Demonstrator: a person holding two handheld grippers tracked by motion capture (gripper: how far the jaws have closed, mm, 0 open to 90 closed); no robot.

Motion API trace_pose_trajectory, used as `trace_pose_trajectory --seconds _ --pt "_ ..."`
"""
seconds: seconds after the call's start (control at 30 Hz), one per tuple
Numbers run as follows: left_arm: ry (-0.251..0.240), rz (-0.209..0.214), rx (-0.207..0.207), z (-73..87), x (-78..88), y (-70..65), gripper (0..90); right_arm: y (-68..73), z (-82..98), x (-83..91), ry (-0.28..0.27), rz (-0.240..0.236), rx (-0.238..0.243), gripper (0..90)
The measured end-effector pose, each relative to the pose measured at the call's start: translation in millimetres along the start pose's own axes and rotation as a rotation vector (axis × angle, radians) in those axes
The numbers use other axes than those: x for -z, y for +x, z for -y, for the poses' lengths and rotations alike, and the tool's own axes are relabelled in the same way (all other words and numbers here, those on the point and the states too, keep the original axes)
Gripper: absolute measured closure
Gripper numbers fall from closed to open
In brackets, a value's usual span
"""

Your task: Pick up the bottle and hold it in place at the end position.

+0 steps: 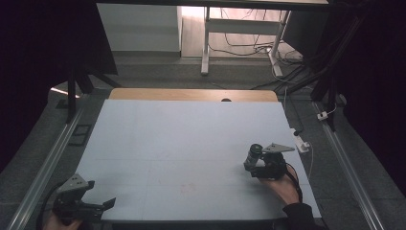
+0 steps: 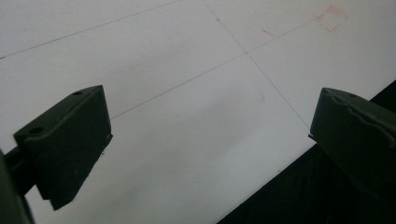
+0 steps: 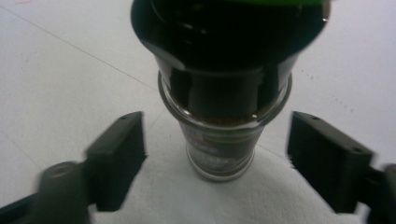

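Right gripper brackets the upright glass spice jar with a dark cap near the white table's right edge, pads not yet touching; grasp and lift remain. Left gripper waits wide open.

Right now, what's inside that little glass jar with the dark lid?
Through the clear glass of the jar, a brown, powdery filling reaches up near the neck. The dark lid covers the top, and a label hides part of the side, so I can't tell exactly what it is.
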State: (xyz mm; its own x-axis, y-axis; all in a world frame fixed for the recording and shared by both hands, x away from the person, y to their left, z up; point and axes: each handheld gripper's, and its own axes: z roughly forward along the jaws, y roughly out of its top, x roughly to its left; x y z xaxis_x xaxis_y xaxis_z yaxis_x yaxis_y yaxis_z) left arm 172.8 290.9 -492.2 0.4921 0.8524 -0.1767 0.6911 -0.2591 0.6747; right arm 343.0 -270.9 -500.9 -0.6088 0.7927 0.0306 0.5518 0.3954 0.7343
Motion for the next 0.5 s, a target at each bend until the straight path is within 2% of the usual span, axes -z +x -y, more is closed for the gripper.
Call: trace_pose_trajectory --seconds 0.03,0.07,0.1,0.17,0.27,0.5 --pt "0.000 0.000 0.000 0.0 0.0 0.0 0.0 0.3 -1.1 0.3 -0.008 0.004 0.015 31.3" --pt "0.000 0.000 0.001 0.0 -0.1 0.0 0.0 0.3 -1.1 0.3 -0.008 0.004 0.015 31.3" --pt "0.000 0.000 0.001 0.0 -0.1 0.1 0.0 0.3 -2.1 0.6 -0.010 0.003 0.020 36.9" --pt "0.001 0.000 0.001 0.0 -0.1 0.1 0.0 0.0 -2.5 0.8 -0.008 -0.001 0.022 39.2" --pt "0.002 0.000 0.001 -0.1 -0.1 0.1 0.0 -0.8 -3.4 1.7 -0.020 -0.002 0.023 49.2" --pt "0.002 0.000 0.003 -0.3 -0.4 0.1 0.0 -2.8 -3.5 2.2 -0.022 -0.004 0.020 51.6"
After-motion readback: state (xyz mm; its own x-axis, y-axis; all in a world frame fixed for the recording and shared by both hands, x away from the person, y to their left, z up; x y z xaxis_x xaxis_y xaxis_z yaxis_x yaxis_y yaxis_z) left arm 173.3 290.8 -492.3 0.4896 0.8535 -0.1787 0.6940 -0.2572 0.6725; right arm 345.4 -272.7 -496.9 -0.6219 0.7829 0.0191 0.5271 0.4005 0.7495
